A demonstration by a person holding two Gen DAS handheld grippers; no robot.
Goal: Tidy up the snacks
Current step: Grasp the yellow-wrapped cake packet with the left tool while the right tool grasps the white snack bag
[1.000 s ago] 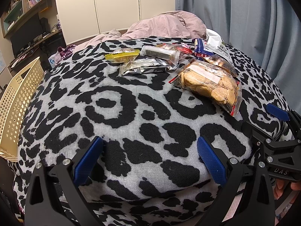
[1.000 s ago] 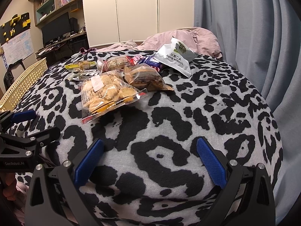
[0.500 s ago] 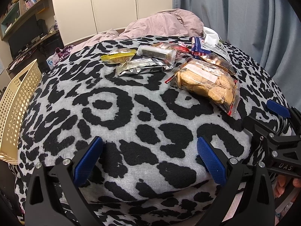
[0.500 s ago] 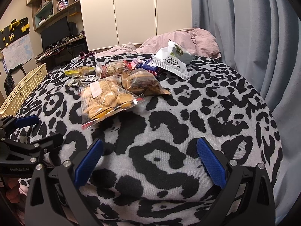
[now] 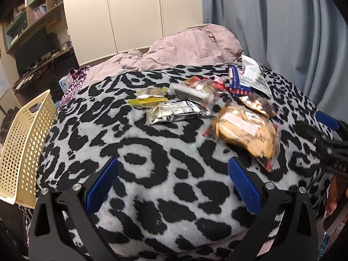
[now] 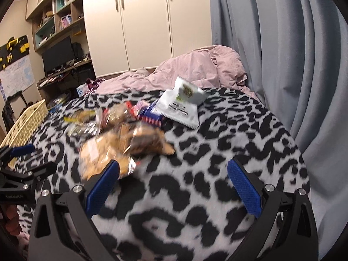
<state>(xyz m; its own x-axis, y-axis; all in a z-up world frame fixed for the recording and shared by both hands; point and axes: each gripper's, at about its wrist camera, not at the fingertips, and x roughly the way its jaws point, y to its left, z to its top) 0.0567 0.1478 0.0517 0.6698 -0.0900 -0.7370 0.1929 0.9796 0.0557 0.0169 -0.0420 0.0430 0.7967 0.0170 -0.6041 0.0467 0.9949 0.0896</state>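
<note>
Left gripper (image 5: 173, 181) and right gripper (image 6: 173, 182): jaws spread, empty, over bare blanket (image 5: 165, 208); cookie bag (image 5: 245, 136) beyond; basket (image 5: 24, 152) at left edge.

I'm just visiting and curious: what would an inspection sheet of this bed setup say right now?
Surface: leopard-print blanket over a bed.
Job's things: cookie bag, silver packet, yellow packet, white pouch and other wrapped snacks clustered on the blanket's far side; cream basket at the bed's left edge.
Clutter: pink duvet bunched behind the snacks.
Grippers: left gripper open, empty; right gripper open, empty, its left finger near the cookie bag.
Cables: nothing seen.
Surroundings: white wardrobe, grey curtain, desk with monitor, shelves.
</note>
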